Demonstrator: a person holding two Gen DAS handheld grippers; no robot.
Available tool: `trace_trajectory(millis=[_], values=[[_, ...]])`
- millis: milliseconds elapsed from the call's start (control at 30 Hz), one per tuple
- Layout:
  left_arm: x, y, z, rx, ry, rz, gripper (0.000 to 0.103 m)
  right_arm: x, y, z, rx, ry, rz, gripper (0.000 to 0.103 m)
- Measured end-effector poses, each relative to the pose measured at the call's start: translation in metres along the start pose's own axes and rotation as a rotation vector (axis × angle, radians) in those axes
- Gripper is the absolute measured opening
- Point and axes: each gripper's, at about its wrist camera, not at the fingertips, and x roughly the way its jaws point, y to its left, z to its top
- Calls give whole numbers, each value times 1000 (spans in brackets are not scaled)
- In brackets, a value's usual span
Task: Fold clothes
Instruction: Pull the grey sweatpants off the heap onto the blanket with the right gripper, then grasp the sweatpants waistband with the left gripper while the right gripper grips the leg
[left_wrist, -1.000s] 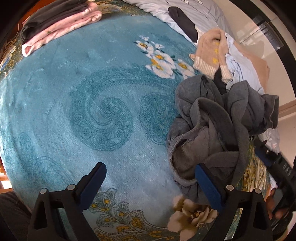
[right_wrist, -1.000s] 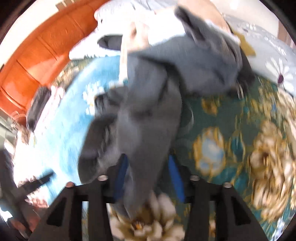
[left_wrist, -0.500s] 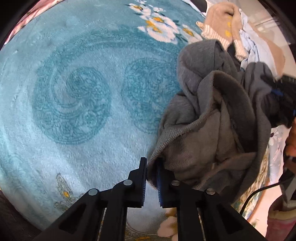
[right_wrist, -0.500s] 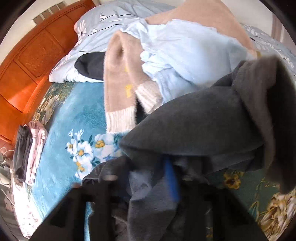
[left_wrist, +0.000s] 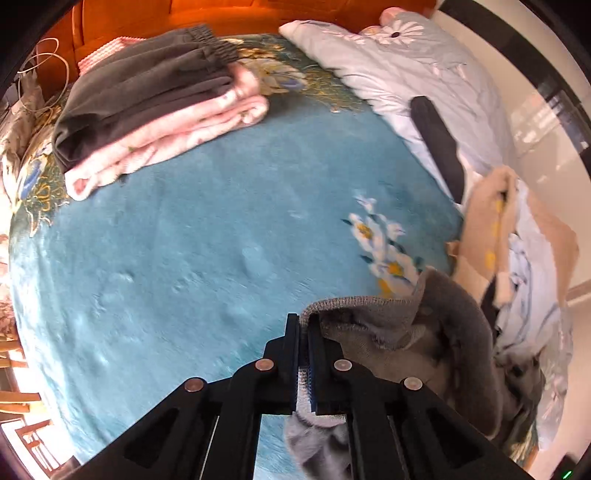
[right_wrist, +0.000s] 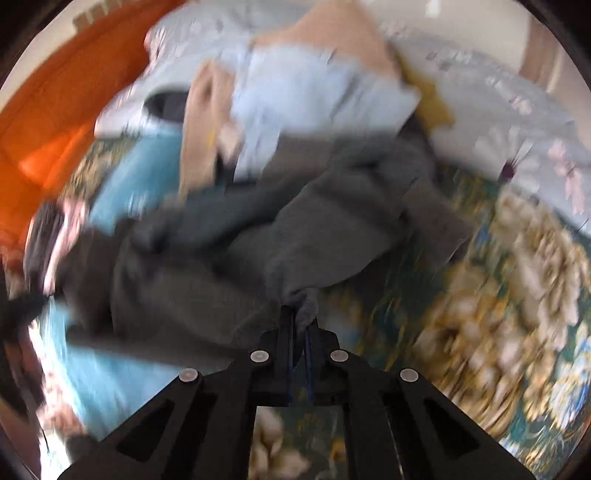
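A crumpled grey sweatshirt (left_wrist: 436, 332) lies on the blue floral blanket (left_wrist: 207, 258) at the lower right of the left wrist view. My left gripper (left_wrist: 303, 325) is shut on its ribbed hem. In the blurred right wrist view the same grey sweatshirt (right_wrist: 295, 236) spreads across the middle, and my right gripper (right_wrist: 300, 321) is shut on a bunched edge of it. The garment hangs slack between the two grippers.
A folded stack of dark grey and pink clothes (left_wrist: 155, 107) sits at the far left near the orange headboard (left_wrist: 221, 14). A heap of beige and light blue clothes (left_wrist: 517, 251) lies right of the sweatshirt. A pale floral quilt (left_wrist: 406, 74) lies behind.
My left gripper, open a second ago, closed on the sweatshirt hem and has tilted up toward the folded stack. My right gripper has pulled back with its edge of the sweatshirt, moving fast.
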Motion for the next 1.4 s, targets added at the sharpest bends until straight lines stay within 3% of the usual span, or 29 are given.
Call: trace_trajectory(millis=[133,300,333,467,533,600,667,767,867,933,967,1000,1067,1233,1333,1367,1400], values=[[-4,20,18,-32,-8,5,8,44,19,-23,23,129,61,4],[-19,40,-13,-78,0,-39,45,45,33,-15,-55,135,51,4],[-22,41,-22,-70,-1,-54,49,42,32,-14,-72,135,47,4],[-25,22,-53,52,4,-46,58,27,26,-13,-119,134,29,9],[-14,7,-62,142,12,13,60,16,24,-10,-126,107,24,13],[-2,-4,-69,216,18,85,60,6,23,-5,-128,78,21,13],[9,-2,-70,227,21,141,60,-4,23,-1,-134,39,18,15],[27,4,-69,245,40,237,60,-14,24,10,-176,-40,-30,44],[39,7,-66,249,49,267,59,-13,16,23,-206,-81,-109,49],[43,7,-64,221,55,229,43,-7,11,32,-235,-98,-176,59],[44,7,-63,203,58,208,30,-5,7,36,-254,-101,-199,63],[43,6,-62,188,52,195,18,0,7,40,-279,-99,-216,63],[38,6,-59,161,27,180,10,11,15,48,-350,-94,-230,63],[7,33,-51,6,-64,122,7,47,44,53,-527,-50,-196,63],[-8,51,-49,-62,-99,95,7,67,52,52,-583,-19,-229,62],[-11,55,-50,-73,-105,91,7,70,49,55,-560,-15,-258,55],[-12,57,-52,-78,-109,89,7,73,46,58,-536,-10,-288,23]])
